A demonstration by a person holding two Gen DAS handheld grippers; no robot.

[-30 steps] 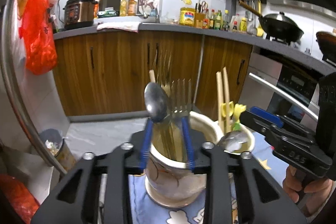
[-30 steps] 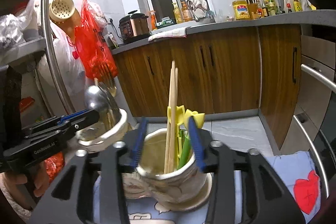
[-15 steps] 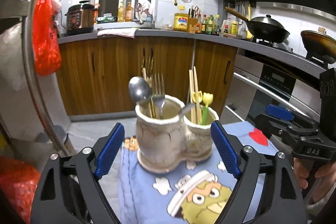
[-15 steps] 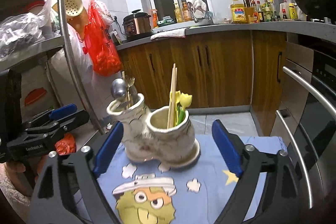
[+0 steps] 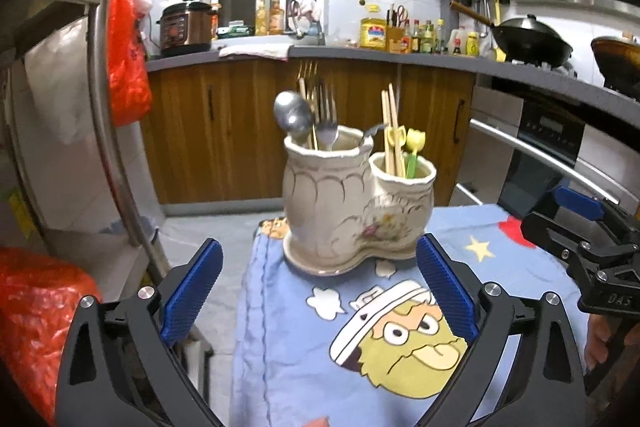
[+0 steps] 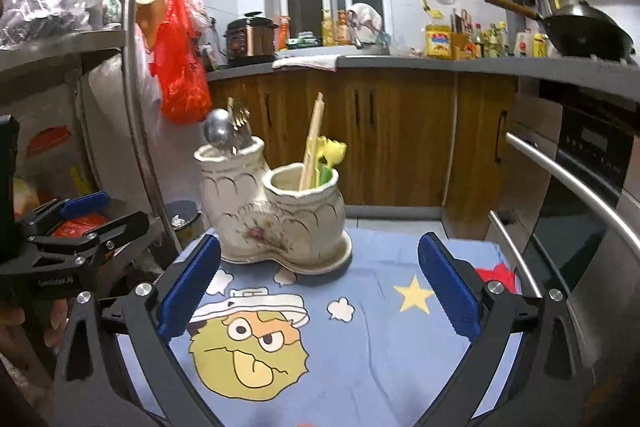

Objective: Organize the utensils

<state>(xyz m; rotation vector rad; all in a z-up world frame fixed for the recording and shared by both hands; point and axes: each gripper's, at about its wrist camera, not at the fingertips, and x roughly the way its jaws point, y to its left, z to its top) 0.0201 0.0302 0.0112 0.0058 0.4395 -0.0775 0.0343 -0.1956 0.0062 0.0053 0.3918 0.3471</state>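
A cream ceramic double utensil holder [image 5: 352,203] stands at the far edge of a blue cartoon cloth [image 5: 360,327]; it also shows in the right wrist view [image 6: 276,215]. Its taller pot holds a metal spoon [image 5: 290,115] and forks [image 5: 326,119]. Its lower pot holds wooden chopsticks [image 5: 390,131] and yellow-green utensils [image 5: 412,151]. My left gripper [image 5: 318,287] is open and empty, well back from the holder. My right gripper [image 6: 318,287] is open and empty too, also back from it.
A steel rack post [image 5: 116,115] stands left of the table, with red bags [image 5: 32,323] beside it. An oven with a bar handle [image 6: 580,187] is to the right. Wooden cabinets [image 5: 224,131] and a worktop lie behind.
Both grippers opened wide and pulled back from the holder. The left one had its jaws narrow at the taller pot's utensils; the right one at the lower pot's.
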